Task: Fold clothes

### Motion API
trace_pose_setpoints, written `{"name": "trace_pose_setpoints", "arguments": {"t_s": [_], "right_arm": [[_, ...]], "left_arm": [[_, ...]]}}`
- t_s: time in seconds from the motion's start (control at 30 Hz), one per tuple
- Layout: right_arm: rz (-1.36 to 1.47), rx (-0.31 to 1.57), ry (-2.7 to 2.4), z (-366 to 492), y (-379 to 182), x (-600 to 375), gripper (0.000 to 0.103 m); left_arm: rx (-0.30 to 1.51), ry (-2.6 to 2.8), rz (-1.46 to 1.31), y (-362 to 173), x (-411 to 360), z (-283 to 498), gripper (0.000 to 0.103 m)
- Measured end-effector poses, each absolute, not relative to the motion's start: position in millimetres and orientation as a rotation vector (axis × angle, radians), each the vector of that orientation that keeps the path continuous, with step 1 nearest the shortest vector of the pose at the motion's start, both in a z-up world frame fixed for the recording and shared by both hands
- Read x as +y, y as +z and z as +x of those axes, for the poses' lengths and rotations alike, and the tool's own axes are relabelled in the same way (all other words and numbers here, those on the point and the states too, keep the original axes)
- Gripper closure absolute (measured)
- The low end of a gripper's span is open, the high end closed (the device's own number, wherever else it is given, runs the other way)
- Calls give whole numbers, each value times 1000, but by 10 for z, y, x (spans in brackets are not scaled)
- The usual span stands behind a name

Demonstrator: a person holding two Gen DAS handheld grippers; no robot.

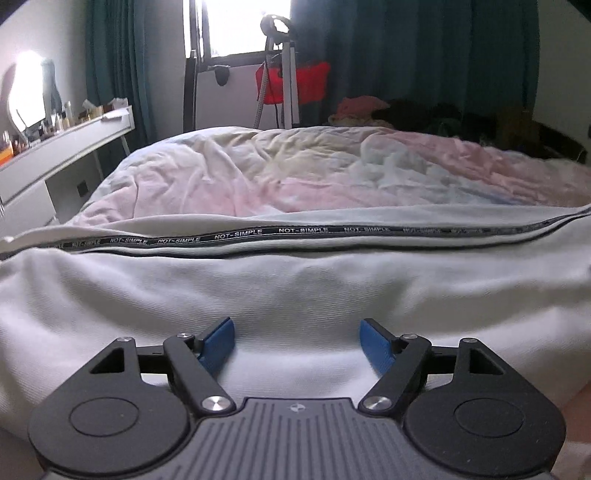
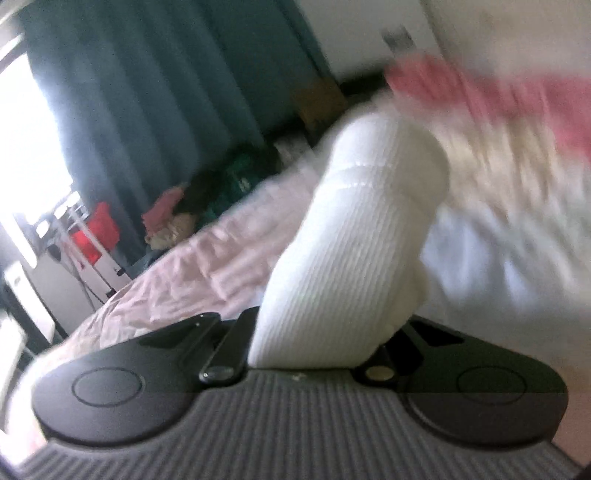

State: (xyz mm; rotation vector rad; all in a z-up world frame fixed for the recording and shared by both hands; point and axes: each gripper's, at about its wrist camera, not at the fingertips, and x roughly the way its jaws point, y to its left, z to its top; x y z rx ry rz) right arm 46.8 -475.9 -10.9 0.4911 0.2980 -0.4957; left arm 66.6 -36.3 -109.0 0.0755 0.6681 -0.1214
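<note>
I am looking through the left wrist camera from low over the bed (image 1: 221, 173), level, facing across it toward the window (image 1: 240, 26) and teal curtains (image 1: 406, 55) at its far edge, with a white garment (image 1: 295, 288) filling the near ground. My right wrist camera is rolling steeply, blurring, and sitting very close to a ribbed white cloth (image 2: 351, 240) that blocks its centre. Both views are sharing the pink bedding, the curtains, the window and a red bag (image 1: 314, 83) on a stand.
</note>
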Motion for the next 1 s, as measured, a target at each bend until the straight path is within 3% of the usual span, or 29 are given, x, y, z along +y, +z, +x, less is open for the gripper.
{"name": "trace_pose_setpoints", "arguments": {"t_s": [0.27,0.43,0.57,0.77,1.0], "right_arm": [[-150,45,-240,337,349,-3140,93],[-329,98,3,209,-32,-2243,93],[-549,191,198,156,-457,-1797,93],[-648,365,288,258,-902,-1672,92],[-483,385,321,281,-636,-1782,90]], "left_arm": [[532,-52,21,-735,-177,452,29],[424,56,-59,-534,158,320,29],[455,113,-149,-509,420,411,28],[495,88,-190,-603,441,486,28],[534,29,-217,-722,388,552,28]]}}
